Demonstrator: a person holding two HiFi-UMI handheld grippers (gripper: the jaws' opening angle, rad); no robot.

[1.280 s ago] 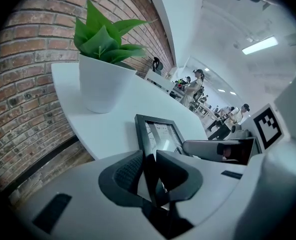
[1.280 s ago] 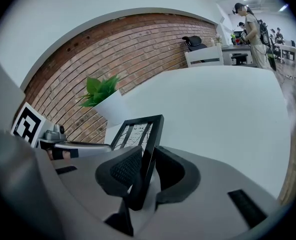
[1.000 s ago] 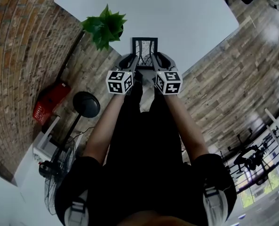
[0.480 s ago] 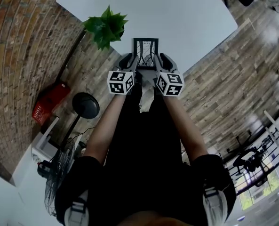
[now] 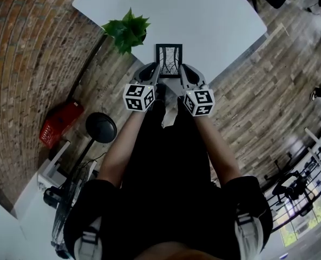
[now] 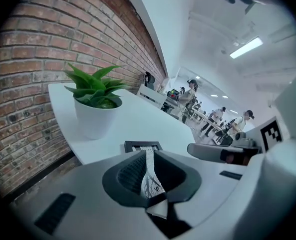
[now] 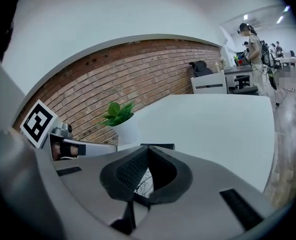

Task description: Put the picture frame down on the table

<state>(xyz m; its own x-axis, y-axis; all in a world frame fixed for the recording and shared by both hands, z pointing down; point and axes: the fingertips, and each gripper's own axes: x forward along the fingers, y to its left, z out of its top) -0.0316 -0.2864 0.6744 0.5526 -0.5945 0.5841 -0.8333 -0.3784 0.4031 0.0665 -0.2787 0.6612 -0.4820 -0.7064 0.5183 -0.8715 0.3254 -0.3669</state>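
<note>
Picture frame [image 5: 168, 60] sits between your two grippers, over the near edge of the white table [image 5: 214, 15], just to the right of the potted plant [image 5: 129, 30]. From the head view it reads as an upright rectangle. Its long axis runs straight away from you toward the far side of the table, and its black border and printed face are turned up toward your head camera. The short bottom edge is nearest you and the short top edge points out over the tabletop. Whether the frame touches the table surface cannot be told.

Your left gripper [image 5: 154, 76] pinches the frame's left side; in the left gripper view the thin printed edge [image 6: 148, 176] stands clamped between the ribbed pads. Your right gripper [image 5: 183, 76] has just been closing its jaws. They now meet on the frame's right side, with a sliver of the print [image 7: 144, 183] caught between the pads. Both grippers angle inward and slightly down, level with each other on either side of the frame.
</note>
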